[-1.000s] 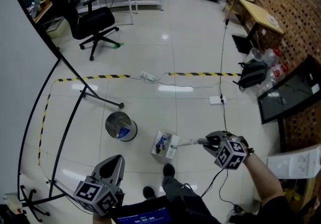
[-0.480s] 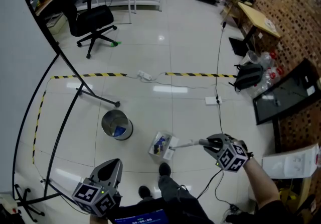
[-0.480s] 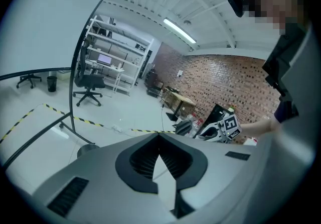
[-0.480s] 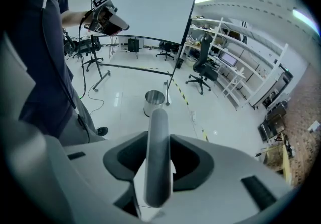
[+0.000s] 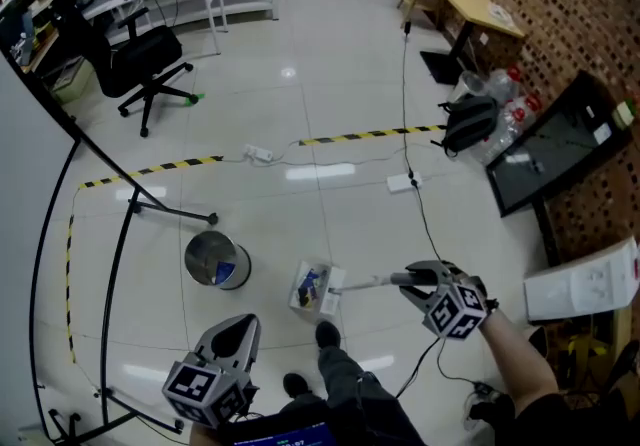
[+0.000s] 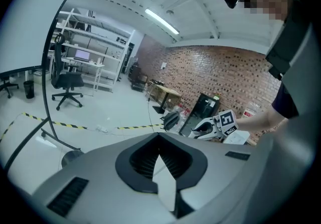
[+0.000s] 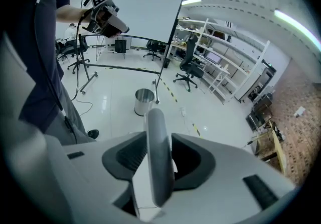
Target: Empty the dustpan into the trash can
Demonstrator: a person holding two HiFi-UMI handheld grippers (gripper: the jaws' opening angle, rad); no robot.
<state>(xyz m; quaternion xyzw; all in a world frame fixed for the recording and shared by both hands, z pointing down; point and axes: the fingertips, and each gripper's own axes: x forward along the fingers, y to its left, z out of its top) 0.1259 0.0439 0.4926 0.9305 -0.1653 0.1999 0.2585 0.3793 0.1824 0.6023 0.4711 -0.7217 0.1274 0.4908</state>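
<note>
Right gripper (image 5: 405,280) holding dustpan (image 5: 314,290) by handle, jaws just eased wider; pan just right of trash can (image 5: 213,260), handle pointing away. Left gripper (image 5: 238,326) closed, empty.

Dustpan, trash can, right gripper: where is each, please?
dustpan (image 5: 331,304): head view, white side wall.
trash can (image 5: 200,250): head view, inner metal wall.
right gripper (image 5: 402,280): head view, between its jaws' tips.

Gloss underfoot, rough brick on the right.
The floor (image 5: 330,124) is pale tile, polished enough to mirror the ceiling lights. The trash can (image 5: 198,252) is bright, smooth metal. The dustpan (image 5: 334,302) looks like pale plastic, and its handle (image 7: 158,152) is smooth and grey. The far-right wall (image 5: 565,4) is rough brick, and the table (image 5: 485,9) before it looks wooden-topped.
</note>
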